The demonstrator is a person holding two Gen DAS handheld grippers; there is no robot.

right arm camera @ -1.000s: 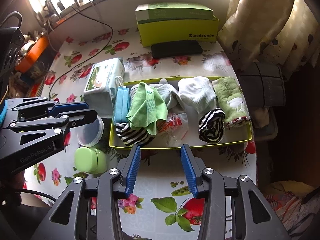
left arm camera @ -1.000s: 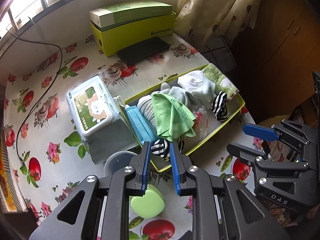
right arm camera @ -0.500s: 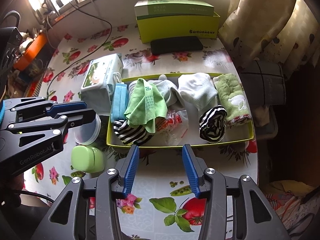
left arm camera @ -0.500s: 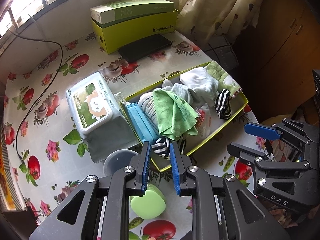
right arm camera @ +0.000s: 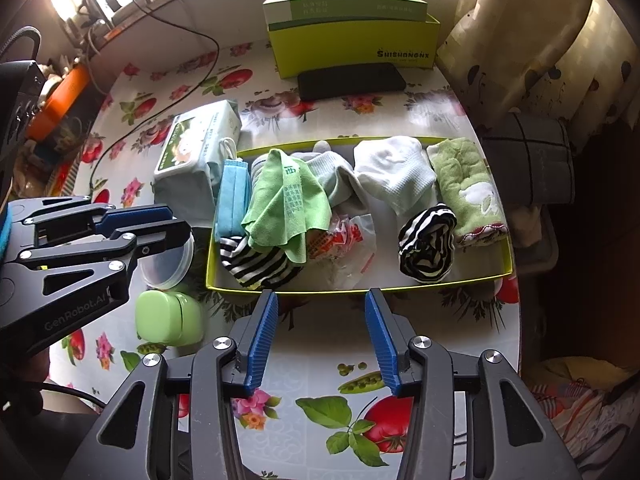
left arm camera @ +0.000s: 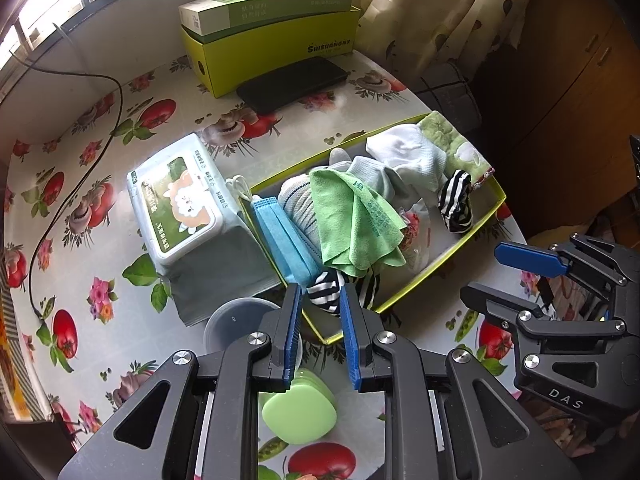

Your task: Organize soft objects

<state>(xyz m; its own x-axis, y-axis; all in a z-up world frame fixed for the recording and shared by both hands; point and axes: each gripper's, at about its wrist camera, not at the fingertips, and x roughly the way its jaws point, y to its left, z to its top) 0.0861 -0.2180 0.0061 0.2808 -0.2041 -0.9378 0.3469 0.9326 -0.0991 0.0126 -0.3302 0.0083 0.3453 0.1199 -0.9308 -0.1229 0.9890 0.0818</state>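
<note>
Tray (right arm camera: pixel 505 276): shallow, yellow-rimmed, on the worktop (right arm camera: pixel 420 368), long axis running left to right across the right wrist view.
Contents: mask (right arm camera: pixel 230 196), green cloth (right arm camera: pixel 280 200), striped sock (right arm camera: pixel 256 260), pale socks (right arm camera: pixel 394 178), second striped sock (right arm camera: pixel 426 246), green towel (right arm camera: pixel 468 192), plastic wrapper (right arm camera: pixel 346 246); all lie inside the tray.
Left gripper (left arm camera: pixel 320 300): jaws parted a little, nothing between them; held above the tray's left end, over the striped sock.
Right gripper (right arm camera: pixel 320 300): jaws released, empty, wider apart than the left; held off the near rim at about mid-length.
Key relation: soft items lie ahead of and below both grippers; left hand nearer the piled left end, right hand nearer the wrapper and the second striped sock.
Outside tray: wipes pack (left arm camera: pixel 176 208), green case (left arm camera: pixel 298 410), clear lid (left arm camera: pixel 236 322).
Judgement: sorting appears largely done; the next pick is not evident.
</note>
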